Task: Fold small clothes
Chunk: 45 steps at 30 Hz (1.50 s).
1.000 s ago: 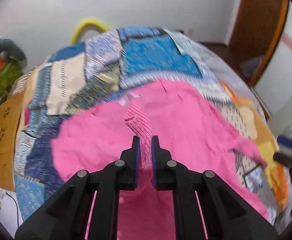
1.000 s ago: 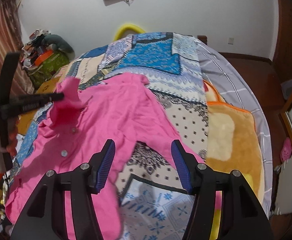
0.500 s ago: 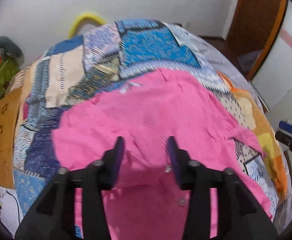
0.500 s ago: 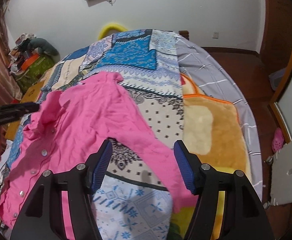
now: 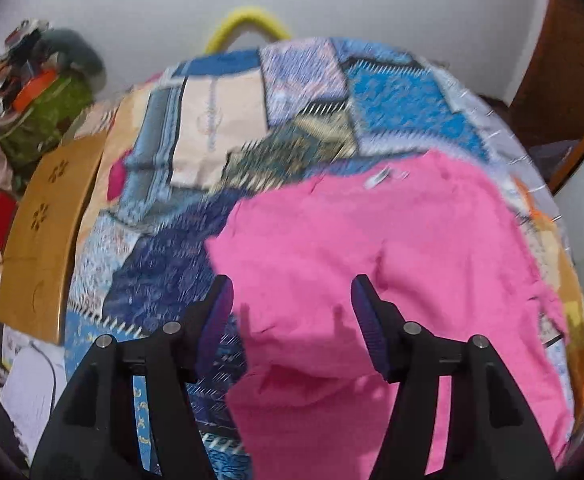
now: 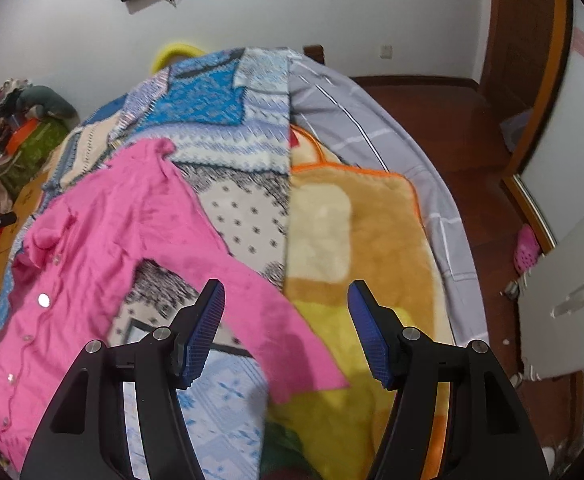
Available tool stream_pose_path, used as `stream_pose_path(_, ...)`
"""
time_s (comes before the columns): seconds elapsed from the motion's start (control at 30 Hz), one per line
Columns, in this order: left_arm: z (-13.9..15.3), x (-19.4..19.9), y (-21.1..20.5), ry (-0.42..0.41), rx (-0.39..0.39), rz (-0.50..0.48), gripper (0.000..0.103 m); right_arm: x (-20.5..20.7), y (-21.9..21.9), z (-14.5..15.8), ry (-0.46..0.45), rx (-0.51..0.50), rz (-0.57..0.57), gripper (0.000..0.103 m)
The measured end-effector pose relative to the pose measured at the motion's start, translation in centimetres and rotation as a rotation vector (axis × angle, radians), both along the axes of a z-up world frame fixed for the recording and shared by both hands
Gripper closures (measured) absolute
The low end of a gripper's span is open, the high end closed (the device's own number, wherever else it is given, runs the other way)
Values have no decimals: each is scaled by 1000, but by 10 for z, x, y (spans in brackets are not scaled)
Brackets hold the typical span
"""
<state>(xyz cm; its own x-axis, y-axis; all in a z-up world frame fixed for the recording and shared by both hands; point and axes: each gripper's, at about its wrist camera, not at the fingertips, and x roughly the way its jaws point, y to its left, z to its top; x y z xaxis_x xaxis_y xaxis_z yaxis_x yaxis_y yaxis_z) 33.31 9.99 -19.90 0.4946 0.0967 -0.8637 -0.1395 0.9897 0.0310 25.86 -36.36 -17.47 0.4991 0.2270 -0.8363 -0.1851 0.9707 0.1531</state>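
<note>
Above pink shirt (image 5: 392, 264): left gripper (image 5: 292, 312), right gripper (image 6: 285, 318) gaping, empty.

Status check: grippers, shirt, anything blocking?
Left gripper open, empty. Right gripper open above the sleeve. Pink shirt spread on the bed, unfolded. Nothing blocking.

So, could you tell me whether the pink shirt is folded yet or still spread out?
Mostly spread. The shirt lies open on the bed, button row showing, one sleeve stretched out sideways. Both grippers are open, holding nothing.
</note>
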Motion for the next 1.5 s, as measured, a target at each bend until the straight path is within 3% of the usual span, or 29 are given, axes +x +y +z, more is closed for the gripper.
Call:
stream_pose_path(0.17, -34, 1, 0, 98, 31, -12, 42, -5, -15, -24, 69, -7, -28, 43)
stream_pose_path(0.33, -44, 7, -22, 128, 18, -71, 42, -11, -22, -51, 145, -2, -47, 43)
stream_pose_path(0.67, -36, 20, -94, 108, 51, -205, 42, -27, -37, -81, 213, 39, -86, 43)
stream_pose_path(0.83, -28, 15, -116, 89, 3, -261, 42, -30, -40, -89, 229, 79, -107, 43)
stream_pose_path(1.0, -16, 3, -126, 55, 38, -305, 42, -29, -30, -100, 245, 122, -83, 43)
stream_pose_path(1.17, -4, -7, -107, 22, 59, -272, 37, -25, -27, -108, 251, 176, -98, 65)
stream_pose_path(1.27, 0, -12, -88, 2, 81, -225, 34, -23, -28, -106, 239, 204, -99, 83)
stream_pose_path(1.3, 0, -13, -82, 3, 87, -211, 34, -22, -27, -105, 237, 207, -96, 93)
stream_pose_path(1.5, -6, -20, -46, 17, 58, -118, 34, -18, -19, -75, 133, 179, -67, 96)
